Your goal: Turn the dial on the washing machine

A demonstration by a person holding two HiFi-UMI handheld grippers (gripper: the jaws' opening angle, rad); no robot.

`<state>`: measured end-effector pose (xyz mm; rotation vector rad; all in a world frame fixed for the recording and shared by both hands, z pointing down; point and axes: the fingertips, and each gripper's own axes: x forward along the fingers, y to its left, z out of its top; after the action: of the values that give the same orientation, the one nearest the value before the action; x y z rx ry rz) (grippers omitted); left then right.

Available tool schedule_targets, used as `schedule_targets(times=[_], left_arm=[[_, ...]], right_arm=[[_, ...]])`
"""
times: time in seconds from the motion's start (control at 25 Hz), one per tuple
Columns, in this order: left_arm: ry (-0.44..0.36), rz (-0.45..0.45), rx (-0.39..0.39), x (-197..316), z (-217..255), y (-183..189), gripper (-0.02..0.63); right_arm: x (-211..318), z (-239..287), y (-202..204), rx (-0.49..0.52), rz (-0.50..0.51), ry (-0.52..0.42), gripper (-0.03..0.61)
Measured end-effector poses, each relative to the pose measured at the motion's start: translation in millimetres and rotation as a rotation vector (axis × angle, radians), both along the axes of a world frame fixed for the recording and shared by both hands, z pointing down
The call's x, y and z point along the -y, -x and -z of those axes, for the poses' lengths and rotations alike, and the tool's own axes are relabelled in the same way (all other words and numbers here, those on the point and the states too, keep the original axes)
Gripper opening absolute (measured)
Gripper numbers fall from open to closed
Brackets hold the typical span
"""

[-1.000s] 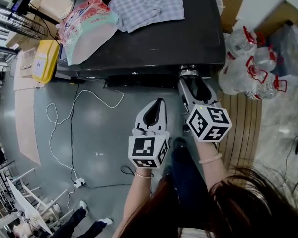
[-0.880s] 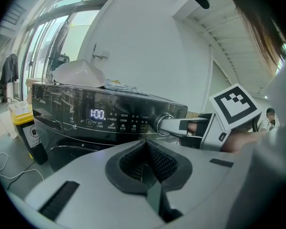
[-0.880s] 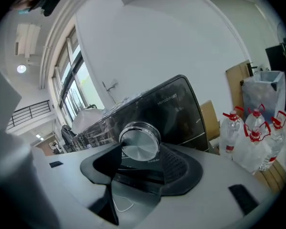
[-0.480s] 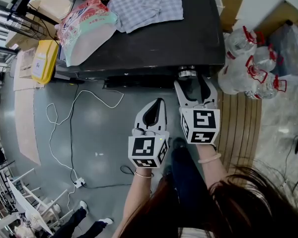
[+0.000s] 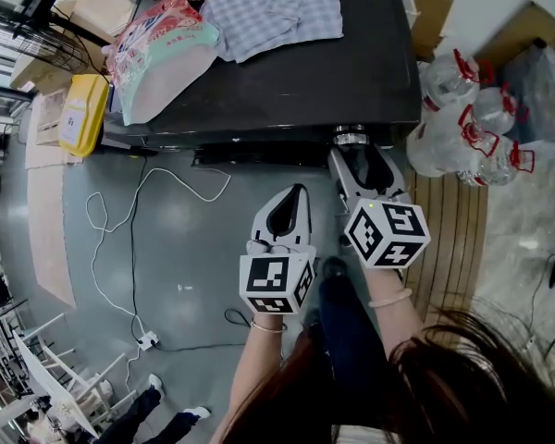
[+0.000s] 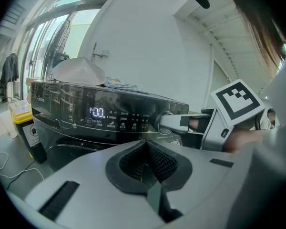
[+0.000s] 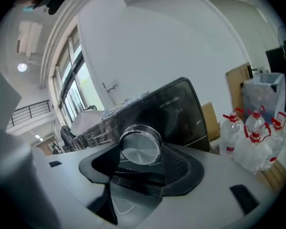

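The black washing machine (image 5: 361, 72) has a silver dial (image 5: 350, 138) at the right end of its front panel. My right gripper (image 5: 357, 154) reaches up to it from below. In the right gripper view the dial (image 7: 140, 146) sits between the two black pads, and the jaws are closing around it without a clear squeeze. My left gripper (image 5: 290, 202) hangs lower, to the left of the dial, shut and empty. The left gripper view shows the lit display (image 6: 96, 112), the dial (image 6: 163, 123) and my right gripper beside it.
Checked clothes (image 5: 273, 7) and a patterned bag (image 5: 162, 49) lie on the machine's top. A yellow bin (image 5: 83, 111) stands at its left. Large water bottles (image 5: 467, 123) crowd the right side by a wooden deck (image 5: 453, 239). A white cable (image 5: 134, 248) trails over the grey floor.
Half a second ago the right gripper stood squarer with its jaws spread wider at the dial; it has now rolled back to its earlier tilt. The left gripper has not moved.
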<state>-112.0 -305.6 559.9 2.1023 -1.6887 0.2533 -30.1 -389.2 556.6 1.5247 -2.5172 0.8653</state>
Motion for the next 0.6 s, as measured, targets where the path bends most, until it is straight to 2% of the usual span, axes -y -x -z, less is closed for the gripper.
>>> schedule_targets(times=[0.16, 0.6], left_arm=[[0.0, -0.003, -0.001, 0.6, -1.0, -1.6, 0.015], [0.0, -0.008, 0.005, -3.4, 3.5, -1.3, 0.015]], right_arm=[[0.1, 0.0, 0.1, 0.039, -0.002, 0.008, 0.291], [-10.3, 0.3, -0.7, -0.058, 0.021, -0.023, 0.295]])
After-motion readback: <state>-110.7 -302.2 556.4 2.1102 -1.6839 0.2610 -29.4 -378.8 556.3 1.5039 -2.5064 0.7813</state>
